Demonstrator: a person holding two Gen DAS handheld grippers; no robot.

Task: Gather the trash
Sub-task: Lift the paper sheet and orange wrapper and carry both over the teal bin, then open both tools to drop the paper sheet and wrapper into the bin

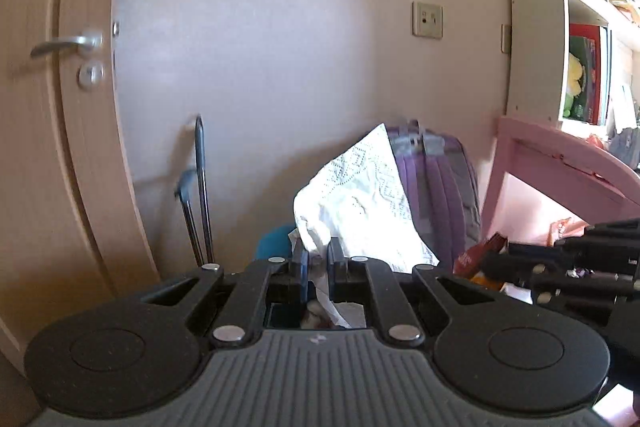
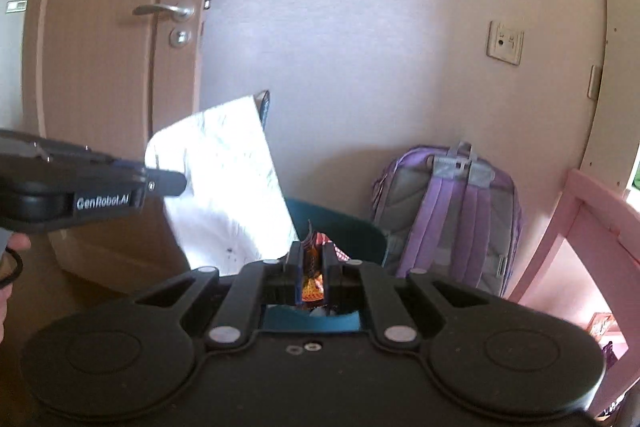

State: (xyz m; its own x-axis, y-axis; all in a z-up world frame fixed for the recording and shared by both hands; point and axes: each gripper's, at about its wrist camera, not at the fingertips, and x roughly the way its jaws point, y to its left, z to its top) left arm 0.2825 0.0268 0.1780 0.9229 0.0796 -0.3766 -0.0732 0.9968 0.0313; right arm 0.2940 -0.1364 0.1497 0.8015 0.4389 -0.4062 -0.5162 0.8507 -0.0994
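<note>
My left gripper [image 1: 317, 255] is shut on a crumpled white paper towel [image 1: 360, 203], which stands up above the fingers and hangs behind them. From the right wrist view the same towel [image 2: 224, 179] shows at the left, held by the left gripper [image 2: 176, 183]. My right gripper [image 2: 311, 259] is shut on an orange and red snack wrapper [image 2: 311, 283]; that wrapper [image 1: 480, 259] also shows at the right gripper's tip [image 1: 490, 263] in the left wrist view. A teal bin [image 2: 340, 227] sits low behind both grippers, its inside hidden.
A purple backpack [image 2: 452, 211] leans on the wall beside a pink desk [image 2: 592, 219]. A wooden door [image 1: 60, 107] stands at the left, with a metal trolley handle [image 1: 200, 187] by the wall. Shelves with books [image 1: 588, 27] rise at the right. A hand [image 2: 12, 247] grips the left tool.
</note>
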